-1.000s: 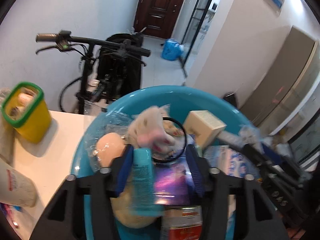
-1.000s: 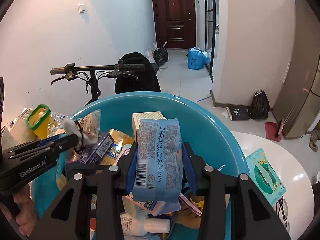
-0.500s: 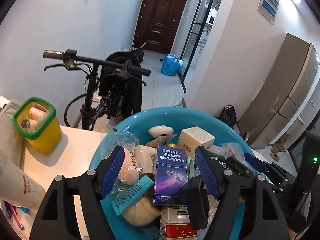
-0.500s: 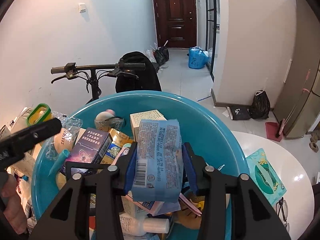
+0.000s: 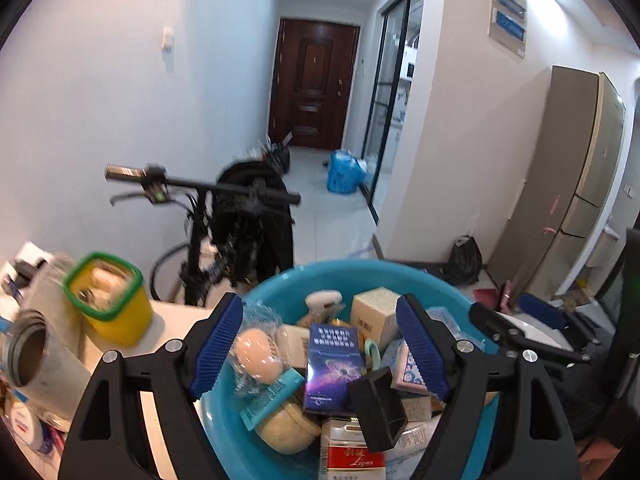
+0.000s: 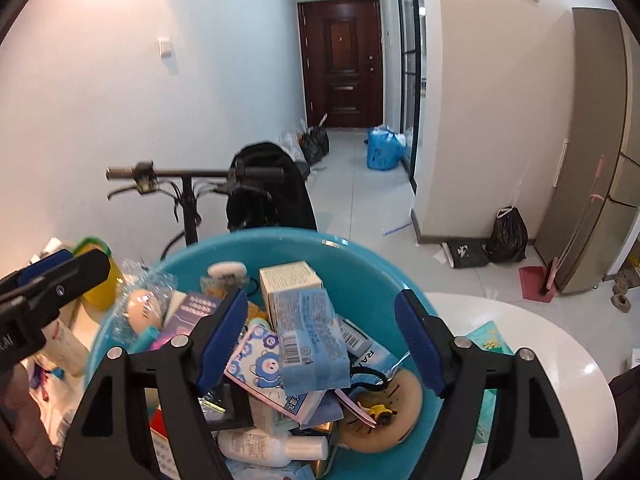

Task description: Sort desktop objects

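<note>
Teal plastic basin (image 6: pixel 280 248) on the white table holds the heaped sorted objects, the pale-blue tissue pack (image 6: pixel 312 340) lying loose on top, so both opening, empty grippers (image 5: pixel 320 348) (image 6: pixel 320 340) should rise clear without snagging anything.

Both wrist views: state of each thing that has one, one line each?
Left gripper: jaws opening, nothing between them.
Right gripper: jaws opening, not pressing the blue tissue pack.
Blue tissue pack: loose on the pile in the basin.
Blue basin: full, heaped with items.
Yellow bin: open top, items inside.
Grey jar: lid off, tilted.
Brown door: closed.
</note>
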Action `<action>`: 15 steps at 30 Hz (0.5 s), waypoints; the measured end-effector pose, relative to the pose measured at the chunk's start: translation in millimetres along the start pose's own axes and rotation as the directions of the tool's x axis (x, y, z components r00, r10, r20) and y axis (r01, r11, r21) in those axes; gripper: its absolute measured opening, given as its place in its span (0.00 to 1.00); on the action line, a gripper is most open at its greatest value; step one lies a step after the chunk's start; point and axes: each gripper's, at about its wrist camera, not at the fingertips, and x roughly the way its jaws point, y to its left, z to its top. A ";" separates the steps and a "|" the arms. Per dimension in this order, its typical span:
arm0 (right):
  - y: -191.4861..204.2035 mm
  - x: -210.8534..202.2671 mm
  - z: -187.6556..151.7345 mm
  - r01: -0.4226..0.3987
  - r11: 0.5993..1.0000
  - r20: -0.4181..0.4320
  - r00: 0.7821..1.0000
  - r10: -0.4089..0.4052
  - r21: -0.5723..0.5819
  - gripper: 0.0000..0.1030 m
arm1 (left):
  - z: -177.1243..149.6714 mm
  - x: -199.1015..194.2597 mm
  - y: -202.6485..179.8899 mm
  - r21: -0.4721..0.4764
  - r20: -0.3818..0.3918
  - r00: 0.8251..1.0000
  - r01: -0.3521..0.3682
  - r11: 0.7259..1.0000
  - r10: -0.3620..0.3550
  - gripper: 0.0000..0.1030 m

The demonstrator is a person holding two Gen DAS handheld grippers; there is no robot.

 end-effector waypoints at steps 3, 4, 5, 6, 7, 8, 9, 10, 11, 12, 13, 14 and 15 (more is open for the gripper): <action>-1.9 -15.9 5.5 0.005 1.000 0.047 0.999 -0.006 0.009 0.78 | 3.6 -17.7 -6.0 0.020 0.042 0.999 -0.002 1.000 0.001 0.79; -2.0 -20.9 7.1 0.004 1.000 0.059 0.998 -0.005 0.010 0.78 | 4.8 -27.2 -7.5 0.018 0.066 0.998 0.010 1.000 -0.011 0.79; -2.2 -26.8 8.5 0.002 1.000 0.072 0.997 -0.002 0.010 0.78 | 5.6 -34.8 -8.6 0.015 0.086 0.996 0.014 1.000 -0.015 0.79; -2.3 -33.1 9.8 -0.001 1.000 0.087 0.996 0.000 0.010 0.78 | 6.4 -41.9 -9.8 0.015 0.104 0.994 0.017 1.000 -0.018 0.82; -2.5 -40.0 11.2 -0.002 1.000 0.103 0.995 0.000 0.011 0.81 | 7.3 -50.7 -11.5 0.017 0.128 0.992 0.021 1.000 -0.023 0.85; -2.4 -47.7 12.6 0.002 1.000 0.124 0.992 -0.004 0.013 0.87 | 8.1 -58.4 -13.0 0.020 0.147 0.989 0.026 0.999 -0.028 0.85; -1.8 -54.5 13.5 0.008 1.000 0.145 0.989 -0.010 0.015 0.90 | 8.5 -66.2 -14.1 0.023 0.163 0.986 0.029 0.999 -0.033 0.85; -0.9 -62.3 14.3 0.013 1.000 0.171 0.985 -0.016 0.015 0.97 | 9.4 -74.3 -15.6 0.026 0.173 0.984 0.039 0.999 -0.043 0.85; 0.4 -71.5 15.1 0.016 1.000 0.202 0.979 -0.018 0.011 1.00 | 10.2 -81.3 -16.3 0.029 0.179 0.982 0.062 0.998 -0.066 0.85; 1.3 -78.9 15.6 0.017 1.000 0.224 0.974 -0.018 0.004 1.00 | 11.1 -91.1 -16.3 0.031 0.190 0.976 0.104 0.994 -0.108 0.85; 2.5 -86.2 16.2 0.021 1.000 0.242 0.970 -0.019 -0.003 1.00 | 11.1 -98.0 -15.7 0.028 0.199 0.972 0.126 0.992 -0.129 0.85; 3.8 -94.3 16.7 0.027 1.000 0.260 0.965 -0.024 -0.009 1.00 | 11.2 -105.4 -14.7 0.021 0.212 0.967 0.139 0.990 -0.140 0.85; 4.1 -100.5 17.2 0.035 0.999 0.274 0.961 -0.030 -0.013 1.00 | 11.2 -114.0 -13.8 0.014 0.231 0.962 0.144 0.989 -0.143 0.85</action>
